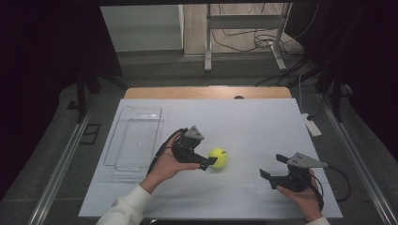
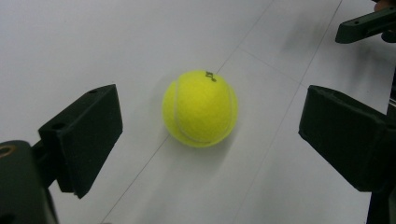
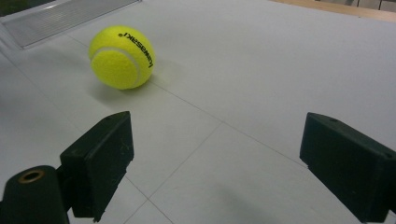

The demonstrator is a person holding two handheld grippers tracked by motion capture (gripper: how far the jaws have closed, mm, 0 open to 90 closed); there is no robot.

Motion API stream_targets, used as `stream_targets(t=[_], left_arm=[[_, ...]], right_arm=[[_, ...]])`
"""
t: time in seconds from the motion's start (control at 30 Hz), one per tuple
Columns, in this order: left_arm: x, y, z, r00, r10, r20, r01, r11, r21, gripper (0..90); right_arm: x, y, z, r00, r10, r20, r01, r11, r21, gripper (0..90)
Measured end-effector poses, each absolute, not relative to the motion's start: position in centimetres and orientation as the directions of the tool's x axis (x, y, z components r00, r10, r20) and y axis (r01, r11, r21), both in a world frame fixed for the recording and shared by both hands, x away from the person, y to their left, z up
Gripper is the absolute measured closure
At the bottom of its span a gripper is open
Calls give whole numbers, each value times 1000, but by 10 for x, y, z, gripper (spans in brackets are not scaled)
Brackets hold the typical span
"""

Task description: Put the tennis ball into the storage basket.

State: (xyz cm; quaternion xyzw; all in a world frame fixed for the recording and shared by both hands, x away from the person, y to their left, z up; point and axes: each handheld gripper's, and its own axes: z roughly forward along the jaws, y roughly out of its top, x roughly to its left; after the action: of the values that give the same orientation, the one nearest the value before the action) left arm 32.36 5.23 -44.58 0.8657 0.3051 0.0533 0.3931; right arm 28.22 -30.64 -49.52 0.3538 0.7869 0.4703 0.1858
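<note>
White table with clear plastic tray at its left side, nothing visible inside. Left gripper jaws spread wide, pointed at the yellow tennis ball mid-table, ball between them untouched; right gripper wide too, holding nothing, well right of ball.

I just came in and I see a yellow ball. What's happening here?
A person sits at a white table with a gripper in each hand. The left gripper is open and reaching around the tennis ball, which lies on the table, not squeezed. The right gripper is open too, off to the side, holding nothing. A clear plastic tray sits empty at the left.
</note>
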Motion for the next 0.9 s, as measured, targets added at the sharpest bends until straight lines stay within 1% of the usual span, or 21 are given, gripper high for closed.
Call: stream_targets(t=[0.3,0.9], left_arm=[[328,43,-445,815,560,-150,484,-515,707,67],[343,29,-447,820,549,-162,501,-551,667,62]], right_arm=[[282,-306,-496,-681,731,40,383,310,870,104],[283,-306,-496,-681,731,41,385,309,870,103]])
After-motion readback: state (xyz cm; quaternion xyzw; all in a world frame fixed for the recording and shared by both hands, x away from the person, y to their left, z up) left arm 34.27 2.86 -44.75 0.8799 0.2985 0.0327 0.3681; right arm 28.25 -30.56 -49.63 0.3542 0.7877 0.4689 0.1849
